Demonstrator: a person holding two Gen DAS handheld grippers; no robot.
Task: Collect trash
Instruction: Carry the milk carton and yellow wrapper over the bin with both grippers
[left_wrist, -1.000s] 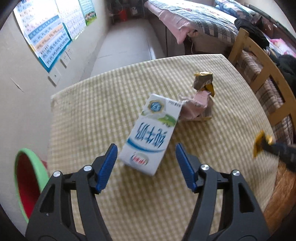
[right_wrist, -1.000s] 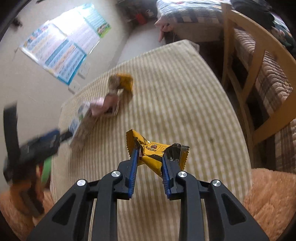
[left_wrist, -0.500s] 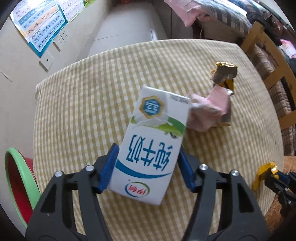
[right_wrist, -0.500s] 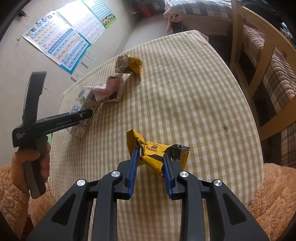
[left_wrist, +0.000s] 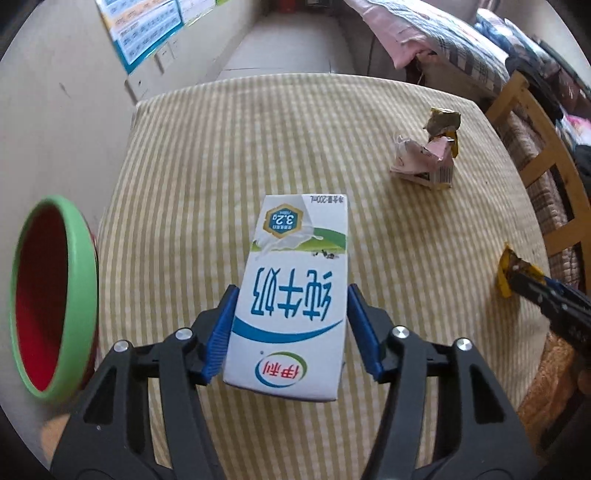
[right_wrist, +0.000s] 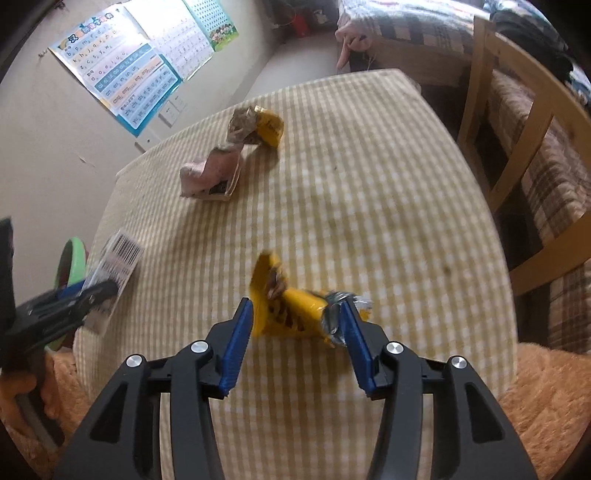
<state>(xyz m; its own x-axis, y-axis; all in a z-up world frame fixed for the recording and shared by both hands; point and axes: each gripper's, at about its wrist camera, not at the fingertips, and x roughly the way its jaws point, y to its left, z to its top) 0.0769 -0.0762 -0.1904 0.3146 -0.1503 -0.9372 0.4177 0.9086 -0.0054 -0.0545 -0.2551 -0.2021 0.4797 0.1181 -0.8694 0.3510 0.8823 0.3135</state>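
A white and blue milk carton (left_wrist: 299, 236) sits between the blue pads of my left gripper (left_wrist: 291, 291). The jaws are closing and press on both its sides, holding it above the checked tablecloth (left_wrist: 221, 166). From the right wrist view this carton (right_wrist: 118, 262) hangs near the table's left edge. My right gripper (right_wrist: 295, 304) is opening; a blurred yellow snack wrapper (right_wrist: 284, 314) lies loose between its pads. A crumpled pink carton (left_wrist: 421, 158) and a crumpled yellow and silver wrapper (left_wrist: 443, 122) lie at the far right of the table.
A red bin with a green rim (left_wrist: 79, 266) stands on the floor left of the table. A wooden chair (left_wrist: 546, 166) stands against the right side, a bed behind it. Posters hang on the left wall. A person's hand in a fuzzy orange sleeve (right_wrist: 22, 398) holds the left gripper.
My left gripper went forward over the milk carton, closed on it and carried it left towards the table edge. My right gripper's jaws spread apart and the yellow wrapper came loose.
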